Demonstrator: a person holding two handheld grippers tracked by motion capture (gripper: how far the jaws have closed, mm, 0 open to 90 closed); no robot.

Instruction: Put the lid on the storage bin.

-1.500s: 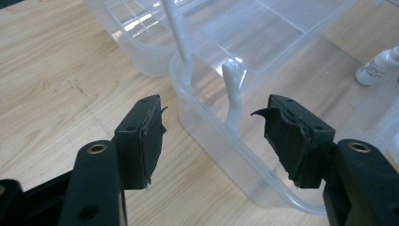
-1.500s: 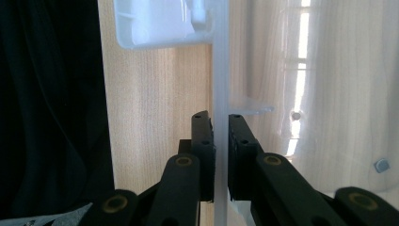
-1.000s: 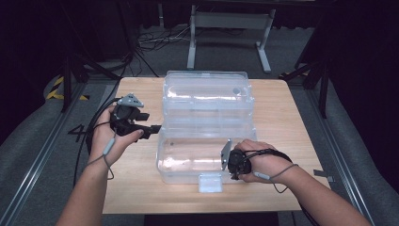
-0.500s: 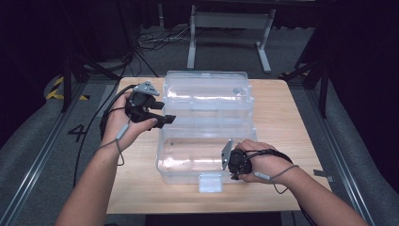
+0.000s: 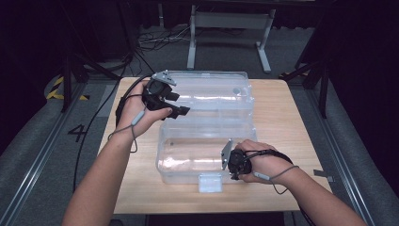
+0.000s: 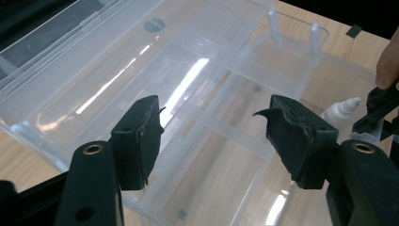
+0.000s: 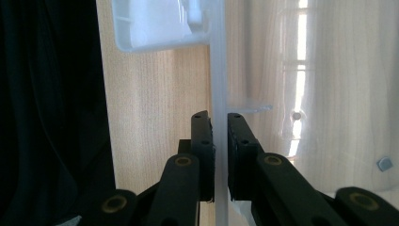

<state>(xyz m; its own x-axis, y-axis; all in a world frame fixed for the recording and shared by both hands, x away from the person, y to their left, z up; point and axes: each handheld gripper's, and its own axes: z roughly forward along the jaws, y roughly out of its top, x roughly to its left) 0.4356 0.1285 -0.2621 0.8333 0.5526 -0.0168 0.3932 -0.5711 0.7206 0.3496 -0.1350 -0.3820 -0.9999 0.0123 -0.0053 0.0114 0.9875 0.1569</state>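
A clear plastic box [image 5: 207, 141] lies open in the middle of the wooden table [image 5: 291, 127], its lid [image 5: 211, 92] folded back toward the far edge and its shallow base nearer the person, with a white latch [image 5: 210, 182] hanging at the front. The right tongs [image 5: 231, 165] sit at the front wall of the base, just right of the latch, and are pinched shut on that thin wall [image 7: 217, 94]; in the right gripper view the two pads press on the plastic from both sides. The left tongs [image 5: 176, 106] hang above the left end of the lid, jaws spread wide and holding nothing; in the left gripper view the empty pads [image 6: 141, 136] frame the dividers of the box below them, with the right tongs [image 6: 383, 106] farther off beside the latch. The box's long axis runs left to right across the table, and the hinge line between lid and base runs the same way. The lid lies straight under and ahead of the left tongs, so the left hand is much the nearer one to it, while the right hand looks to be steadying the base. If the lid is to be swung shut, the left tongs would likely need to reach its far long edge and bring it toward the person over the hinge.
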